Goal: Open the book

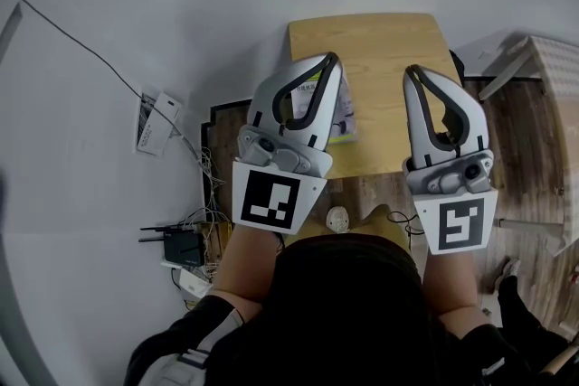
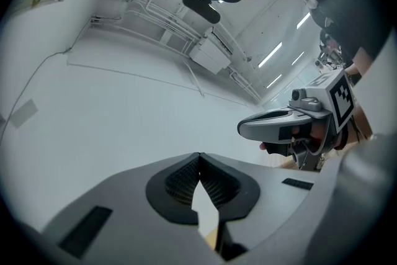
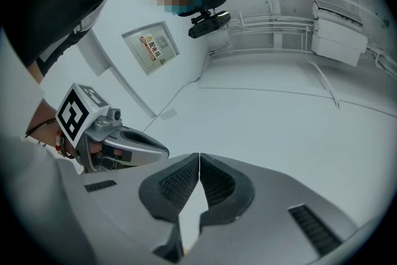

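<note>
Seen from the head view, a small wooden table [image 1: 389,59] stands below me against the white wall. The book [image 1: 345,120], pale with a green edge, lies on the table's left part, mostly hidden under my left gripper [image 1: 333,61]. That gripper is shut and empty, held above the table. My right gripper [image 1: 412,71] hangs over the table's right side, also shut with nothing in it. In the left gripper view the pads [image 2: 214,186] meet against the wall, and the right gripper [image 2: 291,124] shows beside them. In the right gripper view the pads [image 3: 214,186] touch too.
On the floor at the left lie a black router [image 1: 183,245], tangled cables [image 1: 210,172] and a white power unit [image 1: 156,122]. A pale wooden frame [image 1: 543,68] stands at the right. The white wall lies just beyond the table.
</note>
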The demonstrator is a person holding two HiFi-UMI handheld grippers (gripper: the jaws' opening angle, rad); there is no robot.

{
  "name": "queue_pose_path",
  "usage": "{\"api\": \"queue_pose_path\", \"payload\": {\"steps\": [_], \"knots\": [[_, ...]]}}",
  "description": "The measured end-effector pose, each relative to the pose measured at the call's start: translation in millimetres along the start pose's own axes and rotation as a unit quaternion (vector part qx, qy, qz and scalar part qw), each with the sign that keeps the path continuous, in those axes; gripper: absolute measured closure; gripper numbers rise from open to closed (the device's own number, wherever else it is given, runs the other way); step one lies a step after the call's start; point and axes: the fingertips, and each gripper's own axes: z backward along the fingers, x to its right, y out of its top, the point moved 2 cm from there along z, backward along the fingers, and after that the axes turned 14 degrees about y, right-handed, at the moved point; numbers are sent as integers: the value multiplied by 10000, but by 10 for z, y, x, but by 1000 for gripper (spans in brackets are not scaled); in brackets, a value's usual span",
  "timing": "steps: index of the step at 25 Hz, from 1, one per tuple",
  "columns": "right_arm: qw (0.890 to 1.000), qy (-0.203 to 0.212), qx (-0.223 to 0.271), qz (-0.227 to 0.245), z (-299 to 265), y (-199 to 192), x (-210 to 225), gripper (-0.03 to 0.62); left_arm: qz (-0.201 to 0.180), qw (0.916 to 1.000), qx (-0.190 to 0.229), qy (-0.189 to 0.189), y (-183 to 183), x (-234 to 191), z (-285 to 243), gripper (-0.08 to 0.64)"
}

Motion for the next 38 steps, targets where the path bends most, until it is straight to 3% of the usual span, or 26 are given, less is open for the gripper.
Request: {"api": "queue_pose_path", "payload": {"steps": [13, 25, 30, 38], "knots": [[9996, 138, 27, -244, -85, -263, 150, 561, 175, 9996, -240, 3, -214, 83, -214, 549], [9944, 739, 467, -587, -328, -595, 480, 561, 224, 9972, -597, 391, -368, 137, -537, 549], [9911, 975, 546, -727, -342, -793, 501, 561, 57, 9955, -762, 554, -494, 227, -579, 549], [9867, 1161, 692, -902, -314, -931, 552, 561, 13, 9935, -1040, 465, -622, 440, -581, 549]]}}
